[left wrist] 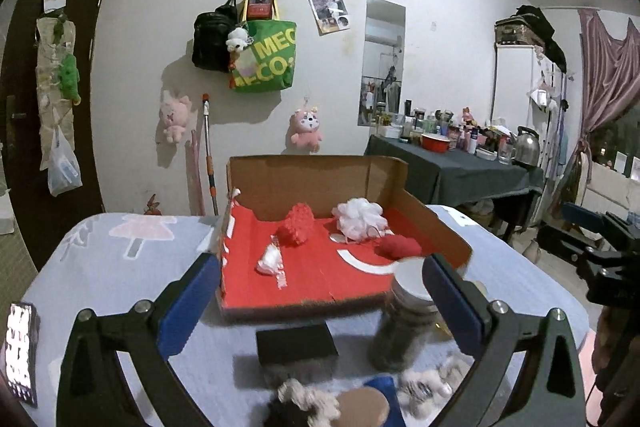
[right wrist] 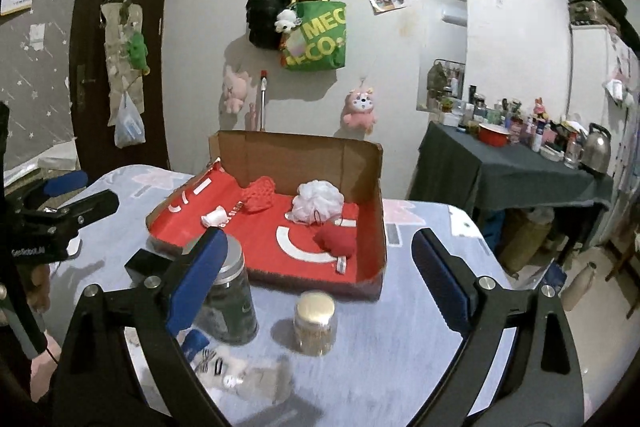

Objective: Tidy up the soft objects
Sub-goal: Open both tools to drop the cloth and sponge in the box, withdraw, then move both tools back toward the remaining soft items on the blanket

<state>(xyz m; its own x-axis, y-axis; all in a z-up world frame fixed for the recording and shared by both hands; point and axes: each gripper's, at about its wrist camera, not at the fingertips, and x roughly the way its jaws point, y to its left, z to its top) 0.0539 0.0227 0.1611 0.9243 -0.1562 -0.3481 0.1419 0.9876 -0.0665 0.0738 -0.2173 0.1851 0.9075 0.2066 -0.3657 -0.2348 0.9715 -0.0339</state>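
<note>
Most soft things boxed, a few left on the table near me

I count four soft items already lying in the cardboard box (right wrist: 362, 183): a red mesh puff (right wrist: 260, 201), a white mesh puff (right wrist: 317, 202), a red plush piece (right wrist: 335, 242) and a small white bundle (right wrist: 215, 217). On the table (right wrist: 420, 327) in front of the box, a pale plush toy (right wrist: 244, 375) and, in the left view, a knotted rope toy (left wrist: 308, 397) lie unsorted; I judge those are what remains. The dark jar (right wrist: 232, 303), the small gold-lidded jar (right wrist: 315, 323) and the black block (left wrist: 296, 347) look hard, so I would leave them. My left gripper (left wrist: 320, 291) and right gripper (right wrist: 320, 267) both have their jaws spread wide and carry nothing.
</note>
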